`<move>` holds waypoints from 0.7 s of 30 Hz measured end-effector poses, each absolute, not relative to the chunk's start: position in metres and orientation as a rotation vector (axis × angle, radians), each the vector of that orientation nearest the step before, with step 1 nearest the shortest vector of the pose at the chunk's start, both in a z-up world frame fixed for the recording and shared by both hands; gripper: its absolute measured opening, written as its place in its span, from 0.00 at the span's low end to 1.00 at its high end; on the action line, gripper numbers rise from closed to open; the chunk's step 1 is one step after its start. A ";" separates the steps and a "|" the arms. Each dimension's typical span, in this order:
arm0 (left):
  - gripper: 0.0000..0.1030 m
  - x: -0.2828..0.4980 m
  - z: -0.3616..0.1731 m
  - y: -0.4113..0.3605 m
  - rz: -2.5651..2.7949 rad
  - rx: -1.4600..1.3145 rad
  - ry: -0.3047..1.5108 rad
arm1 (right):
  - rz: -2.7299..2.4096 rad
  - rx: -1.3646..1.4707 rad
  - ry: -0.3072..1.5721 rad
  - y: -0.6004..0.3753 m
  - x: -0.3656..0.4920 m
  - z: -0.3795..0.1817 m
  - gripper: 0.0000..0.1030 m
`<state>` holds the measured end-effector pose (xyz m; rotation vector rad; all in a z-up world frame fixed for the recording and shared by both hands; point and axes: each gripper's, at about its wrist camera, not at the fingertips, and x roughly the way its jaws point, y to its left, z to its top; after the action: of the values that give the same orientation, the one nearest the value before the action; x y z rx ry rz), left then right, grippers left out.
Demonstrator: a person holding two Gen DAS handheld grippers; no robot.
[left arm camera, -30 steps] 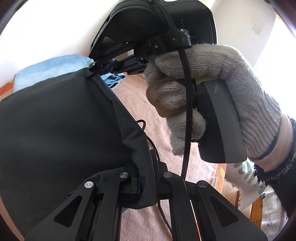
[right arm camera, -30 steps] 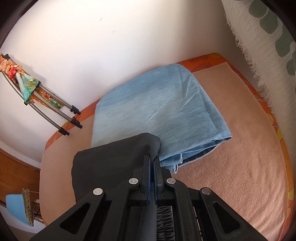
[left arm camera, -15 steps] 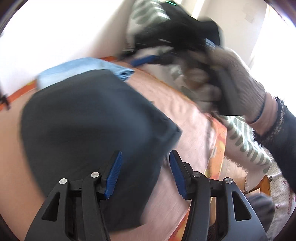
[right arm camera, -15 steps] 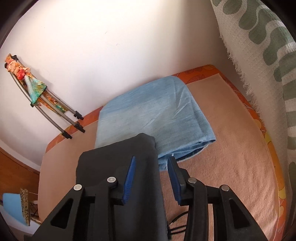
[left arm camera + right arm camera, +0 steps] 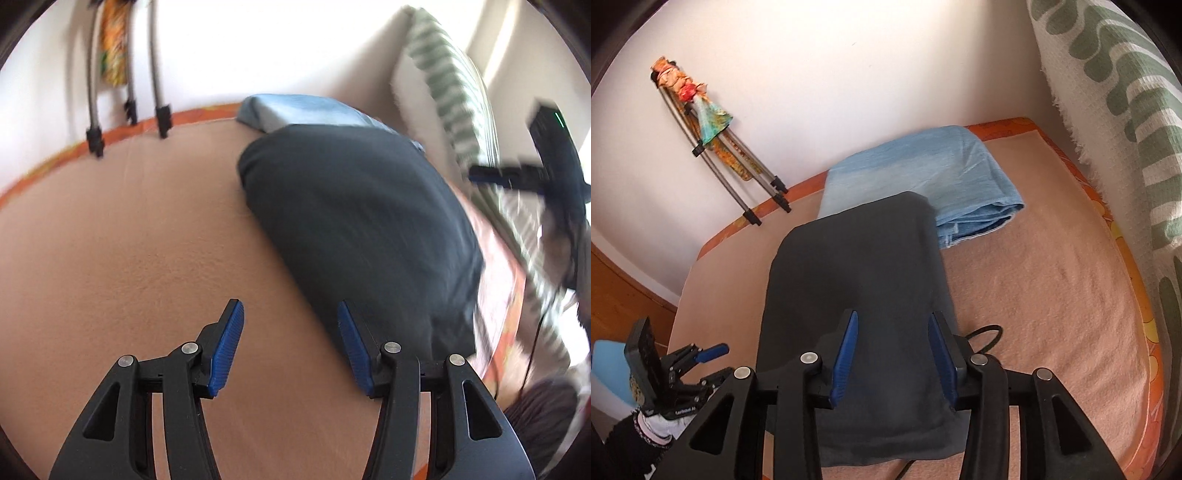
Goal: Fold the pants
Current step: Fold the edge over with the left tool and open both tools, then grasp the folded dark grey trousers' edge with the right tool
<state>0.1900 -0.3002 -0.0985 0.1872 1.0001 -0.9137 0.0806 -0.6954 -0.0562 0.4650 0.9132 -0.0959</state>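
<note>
We see the dark grey folded cloth pants [image 5: 857,280] lying mid-frame, both grippers' fingers [image 5: 232,343] released with nothing between them. We should pat the fold flat, gently.

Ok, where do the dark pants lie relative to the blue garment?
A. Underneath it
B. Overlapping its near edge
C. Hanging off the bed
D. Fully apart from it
B: in the right wrist view the dark pants lie folded on the bed with their far end covering the near edge of the blue garment.
</note>
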 end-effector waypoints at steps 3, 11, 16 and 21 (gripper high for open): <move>0.51 0.213 -0.111 -0.312 -0.900 0.056 1.059 | -0.111 0.381 0.898 -0.679 0.086 -0.057 0.46; 0.51 0.256 -0.140 -0.337 -0.905 -0.100 1.166 | -0.088 0.344 0.946 -0.680 0.101 -0.076 0.58; 0.51 0.276 -0.143 -0.349 -0.934 -0.200 1.170 | -0.098 0.325 0.980 -0.683 0.106 -0.085 0.58; 0.47 0.300 -0.146 -0.355 -0.924 -0.337 1.175 | -0.104 0.355 0.997 -0.695 0.108 -0.093 0.58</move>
<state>0.3003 -0.3545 -0.1459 -0.3366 1.1751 -0.9244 0.1080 -0.6948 -0.0926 0.3555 0.9973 -0.1042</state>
